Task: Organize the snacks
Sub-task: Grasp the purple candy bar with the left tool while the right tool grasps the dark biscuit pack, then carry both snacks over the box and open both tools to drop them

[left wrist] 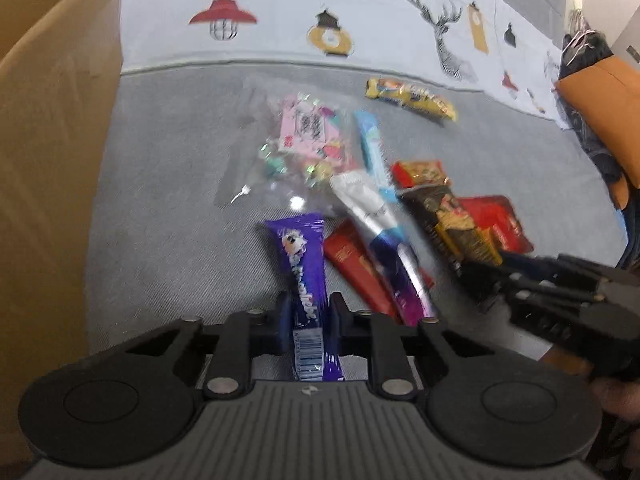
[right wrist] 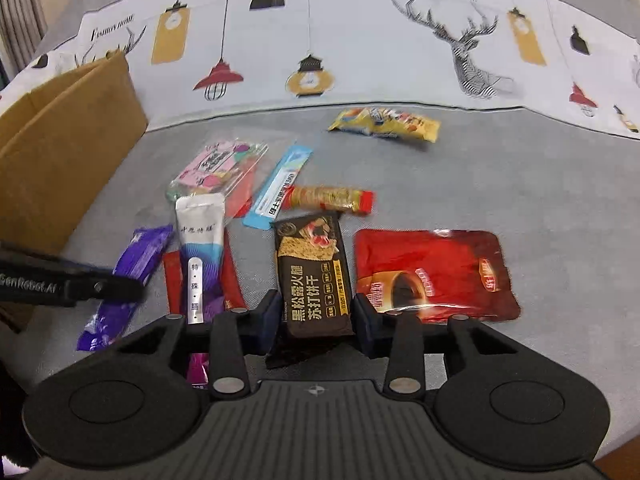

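Snacks lie scattered on the grey cover, box (right wrist: 60, 140) at far left. The red pouch (right wrist: 432, 276) is the largest: flat, limp, slick film, best taken by an edge. The cracker pack (right wrist: 314, 276) is brittle inside; the right gripper (right wrist: 316, 316) pinches its near end, across the width. The purple bar (left wrist: 306, 276), slim and light, sits clamped near its end in the left gripper (left wrist: 308, 320).

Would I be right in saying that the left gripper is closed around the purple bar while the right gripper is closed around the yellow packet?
Not quite: in the right wrist view the right gripper closes on the dark cracker pack; the yellow packet lies untouched. The left gripper does grip the purple bar.
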Demonstrator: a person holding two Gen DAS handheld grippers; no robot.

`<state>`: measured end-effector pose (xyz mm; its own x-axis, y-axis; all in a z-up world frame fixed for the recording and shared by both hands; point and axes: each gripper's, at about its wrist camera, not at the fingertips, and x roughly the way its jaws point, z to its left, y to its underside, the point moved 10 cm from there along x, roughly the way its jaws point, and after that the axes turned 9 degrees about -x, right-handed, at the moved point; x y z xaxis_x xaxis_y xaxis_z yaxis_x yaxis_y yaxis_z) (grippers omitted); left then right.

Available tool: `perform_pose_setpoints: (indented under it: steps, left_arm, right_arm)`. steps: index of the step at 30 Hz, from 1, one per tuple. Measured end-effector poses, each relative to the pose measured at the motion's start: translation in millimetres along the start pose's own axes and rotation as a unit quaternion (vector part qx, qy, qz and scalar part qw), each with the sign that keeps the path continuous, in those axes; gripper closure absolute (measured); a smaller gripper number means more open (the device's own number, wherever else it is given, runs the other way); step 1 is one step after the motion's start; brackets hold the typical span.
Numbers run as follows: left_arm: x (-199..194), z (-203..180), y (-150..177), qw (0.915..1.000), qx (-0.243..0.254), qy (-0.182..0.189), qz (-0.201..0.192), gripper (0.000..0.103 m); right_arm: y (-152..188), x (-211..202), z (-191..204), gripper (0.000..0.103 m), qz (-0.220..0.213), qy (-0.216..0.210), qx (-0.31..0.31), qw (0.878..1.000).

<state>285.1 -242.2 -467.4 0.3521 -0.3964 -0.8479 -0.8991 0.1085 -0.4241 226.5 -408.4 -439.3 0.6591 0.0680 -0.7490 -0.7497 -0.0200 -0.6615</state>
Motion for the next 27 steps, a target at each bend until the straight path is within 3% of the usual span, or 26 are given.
perform_pose_setpoints:
  steps: [3,5,8,9,10,11,14,19,27]
  left_arm:
    - [2.2,-3.1,-0.8,0.9999,0.009,0.003,-0.004,0.066]
    - [3.9,-7.7,-1.9,0.9996,0.025,-0.005,-0.011,0.067]
    - [6.6,-3.8,-3.1,0.9996,0.016,-0.011,-0.019,0.087]
    - [6.4,-1.2,-4.7,0.9999,0.004,-0.005,-0.015,0.088]
    - [5.6,-0.3,-5.7,0.9999,-0.001,-0.003,-0.012,0.088]
    - [4.6,-0.1,-5.7,0.9999,-0.001,-0.006,-0.01,0.089]
    - [-1.5,-3.9,-1.6,0.9996,0.019,-0.016,-0.012,0.089]
    - [-22.5,-18.4,0.1,0.9992,0.03,0.01,-0.024,0.089]
    - [-90.4,-19.5,-0.2,0.998,0.011,0.038,-0.05,0.089]
  right_arm:
    - [2.3,4.0,-0.9,0.061,0.007,-0.003,0.008,1.0]
    - [3.8,8.3,2.1,0.055,0.013,0.014,-0.008,1.0]
    - [2.3,16.2,10.6,0.046,0.019,0.029,-0.036,0.999]
    - [2.5,19.4,13.5,0.046,0.021,0.034,-0.047,0.998]
    - [1.9,20.1,14.7,0.047,0.02,0.038,-0.053,0.998]
    - [1.5,19.7,14.5,0.062,0.019,0.037,-0.048,0.998]
    - [1.1,16.7,6.1,0.062,0.022,0.033,-0.01,0.999]
    - [-11.9,-0.7,0.9,0.062,-0.005,0.056,0.005,0.998]
    - [-29.0,-54.7,31.2,0.062,-0.053,0.058,0.022,0.997]
